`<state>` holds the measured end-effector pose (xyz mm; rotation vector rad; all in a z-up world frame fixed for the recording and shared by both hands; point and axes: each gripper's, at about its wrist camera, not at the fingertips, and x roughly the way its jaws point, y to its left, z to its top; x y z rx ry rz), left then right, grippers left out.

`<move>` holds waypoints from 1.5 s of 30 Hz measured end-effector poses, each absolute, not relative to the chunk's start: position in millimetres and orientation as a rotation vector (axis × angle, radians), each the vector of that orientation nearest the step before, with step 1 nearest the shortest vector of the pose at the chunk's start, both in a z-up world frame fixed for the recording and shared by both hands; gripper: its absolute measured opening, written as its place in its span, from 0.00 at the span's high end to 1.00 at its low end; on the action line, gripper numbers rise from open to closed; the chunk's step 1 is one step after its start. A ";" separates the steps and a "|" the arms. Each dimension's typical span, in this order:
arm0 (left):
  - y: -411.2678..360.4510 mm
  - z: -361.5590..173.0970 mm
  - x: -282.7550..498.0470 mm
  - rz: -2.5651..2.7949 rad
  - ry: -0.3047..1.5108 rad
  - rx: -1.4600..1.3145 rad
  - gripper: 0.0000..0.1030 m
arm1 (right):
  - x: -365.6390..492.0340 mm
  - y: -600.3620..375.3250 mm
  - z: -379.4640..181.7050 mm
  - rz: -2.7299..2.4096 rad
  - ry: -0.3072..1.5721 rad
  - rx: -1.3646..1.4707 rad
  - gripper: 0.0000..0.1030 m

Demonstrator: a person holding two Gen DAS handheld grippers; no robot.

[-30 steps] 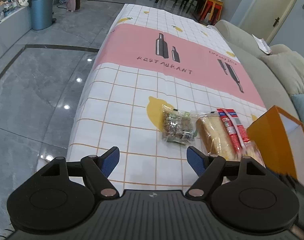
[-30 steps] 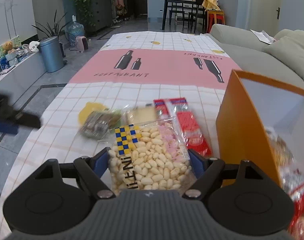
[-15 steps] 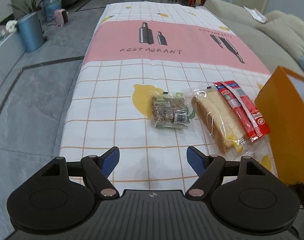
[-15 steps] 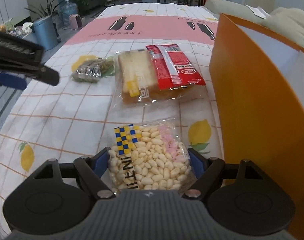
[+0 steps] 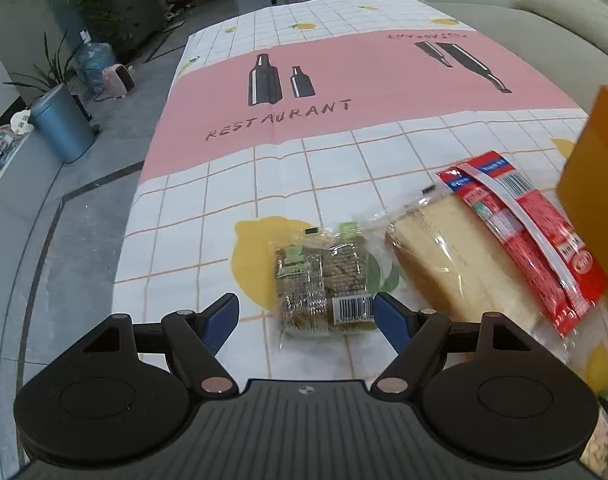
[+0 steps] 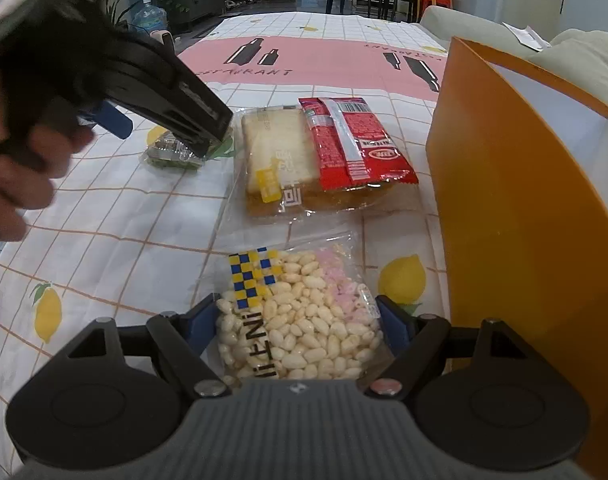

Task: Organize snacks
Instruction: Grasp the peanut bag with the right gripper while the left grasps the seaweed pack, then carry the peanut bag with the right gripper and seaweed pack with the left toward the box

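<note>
Right tongs [image 6: 297,320] are pinching the puffed snack bag [image 6: 295,312] by both sides, just above the surface [image 6: 115,216] and right beside the orange box [image 6: 516,208]. Left tongs [image 5: 306,318] are spread wide around the near end of the green cracker pack [image 5: 324,280] (not gripping it). Next to that sit the cake slice [image 5: 452,264] and the red packet [image 5: 532,232], which lies partly on top of it
</note>
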<state>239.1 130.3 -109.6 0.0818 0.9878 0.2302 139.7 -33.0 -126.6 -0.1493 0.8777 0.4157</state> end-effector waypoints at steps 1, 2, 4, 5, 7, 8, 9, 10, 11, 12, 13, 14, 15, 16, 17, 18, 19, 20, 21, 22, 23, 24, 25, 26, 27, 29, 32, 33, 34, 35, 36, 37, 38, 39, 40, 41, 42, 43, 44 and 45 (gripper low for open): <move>131.5 -109.5 242.0 0.227 0.986 0.068 0.12 | 139.7 -33.3 -127.0 0.419 0.873 -0.150 0.23; 132.4 -109.9 245.9 0.223 0.991 0.057 0.12 | 140.1 -33.4 -127.3 0.422 0.869 -0.150 0.23; 133.4 -114.1 254.3 0.230 1.014 0.051 0.12 | 140.7 -33.6 -127.5 0.425 0.868 -0.151 0.23; 134.3 -117.5 257.4 0.239 1.024 0.043 0.12 | 140.7 -33.6 -127.4 0.427 0.868 -0.152 0.23; 139.2 -122.7 260.0 0.254 1.030 -0.011 0.13 | 140.2 -34.1 -127.4 0.430 0.866 -0.153 0.23; 142.0 -123.3 260.0 0.257 1.029 -0.040 0.16 | 139.9 -34.3 -127.4 0.431 0.865 -0.153 0.23; 145.7 -123.4 259.4 0.251 1.026 -0.073 0.20 | 139.6 -34.4 -127.4 0.432 0.864 -0.153 0.23; 148.3 -122.9 258.0 0.240 1.019 -0.099 0.32 | 138.5 -34.8 -127.3 0.432 0.863 -0.153 0.23; 149.9 -122.0 256.3 0.231 1.016 -0.113 0.39 | 137.9 -34.9 -127.5 0.433 0.862 -0.154 0.23; 150.1 -121.1 255.0 0.239 1.018 -0.108 0.41 | 137.7 -35.0 -127.7 0.433 0.861 -0.154 0.23; 150.1 -120.2 253.8 0.247 1.020 -0.100 0.43 | 137.4 -35.1 -127.9 0.434 0.860 -0.154 0.23; 151.1 -119.9 250.8 0.254 1.021 -0.097 0.44 | 137.3 -35.2 -128.2 0.434 0.859 -0.154 0.23; 151.7 -119.5 248.9 0.256 1.022 -0.099 0.44 | 137.4 -35.4 -128.3 0.435 0.859 -0.154 0.23; 152.1 -119.0 247.1 0.256 1.024 -0.100 0.44 | 137.4 -35.3 -128.3 0.434 0.860 -0.153 0.23; 152.4 -118.2 244.6 0.257 1.026 -0.101 0.45 | 138.0 -35.2 -128.2 0.433 0.862 -0.152 0.23; 153.1 -116.7 242.8 0.256 1.028 -0.101 0.45 | 138.6 -35.3 -128.2 0.431 0.864 -0.152 0.23; 153.5 -115.7 242.2 0.253 1.030 -0.102 0.46 | 138.9 -35.0 -128.0 0.430 0.867 -0.153 0.23; 153.8 -114.7 238.9 0.250 1.034 -0.105 0.46 | 139.3 -34.7 -127.4 0.425 0.871 -0.155 0.23; 153.3 -113.7 238.1 0.246 1.039 -0.108 0.46 | 139.6 -34.1 -126.5 0.417 0.878 -0.155 0.23; 153.7 -113.0 235.8 0.240 1.043 -0.112 0.46 | 138.3 -33.7 -125.5 0.406 0.877 -0.153 0.23; 153.9 -111.9 233.3 0.232 1.044 -0.115 0.46 | 136.4 -33.7 -124.0 0.396 0.867 -0.150 0.23; 154.7 -110.7 231.5 0.228 1.043 -0.115 0.46 | 134.7 -33.9 -122.4 0.391 0.855 -0.149 0.23; 154.7 -109.7 230.4 0.227 1.042 -0.114 0.46 | 133.2 -33.9 -120.1 0.388 0.844 -0.152 0.23; 154.8 -108.2 227.7 0.227 1.039 -0.112 0.46 | 132.0 -33.9 -117.5 0.386 0.834 -0.156 0.23; 155.1 -106.8 225.9 0.225 1.035 -0.109 0.46 | 131.0 -33.9 -114.7 0.384 0.824 -0.158 0.23; 155.0 -103.8 222.3 0.221 1.027 -0.099 0.46 | 130.1 -34.6 -108.9 0.383 0.806 -0.156 0.23; 154.7 -98.3 215.3 0.206 1.007 -0.088 0.46 | 128.6 -37.1 -100.9 0.382 0.799 -0.135 0.23; 154.6 -95.7 212.5 0.198 0.999 -0.084 0.46 | 127.8 -38.5 -98.5 0.382 0.800 -0.125 0.23; 154.4 -93.3 209.5 0.188 0.994 -0.082 0.46 | 126.2 -40.4 -95.2 0.385 0.798 -0.111 0.23; 154.9 -90.5 206.3 0.177 0.988 -0.085 0.46 | 123.3 -42.7 -91.5 0.391 0.793 -0.099 0.23; 155.7 -87.7 202.8 0.170 0.982 -0.092 0.46 | 121.3 -44.3 -87.4 0.397 0.787 -0.089 0.23; 156.1 -84.6 199.2 0.169 0.976 -0.099 0.46 | 118.8 -45.7 -82.6 0.402 0.779 -0.079 0.23; 156.5 -81.6 195.6 0.169 0.969 -0.105 0.46 | 116.9 -47.5 -76.5 0.408 0.767 -0.066 0.23; 156.2 -78.1 191.9 0.168 0.958 -0.110 0.46 | 115.1 -49.4 -70.5 0.415 0.754 -0.053 0.23; 155.9 -74.9 188.6 0.168 0.947 -0.114 0.46 | 113.3 -51.4 -63.9 0.423 0.739 -0.041 0.23; 155.3 -71.3 185.1 0.172 0.935 -0.119 0.46 | 111.1 -54.1 -56.0 0.432 0.720 -0.027 0.23; 154.8 -68.2 182.3 0.177 0.928 -0.126 0.46 | 109.2 -57.3 -49.1 0.440 0.701 -0.016 0.23; 154.5 -65.1 179.3 0.181 0.920 -0.136 0.46 | 107.9 -60.9 -42.5 0.447 0.684 -0.007 0.23; 154.1 -62.1 176.2 0.178 0.913 -0.144 0.46 | 106.2 -65.6 -35.1 0.451 0.665 0.004 0.23; 153.6 -58.6 173.0 0.170 0.903 -0.151 0.46 | 104.7 -71.3 -27.5 0.451 0.646 0.017 0.23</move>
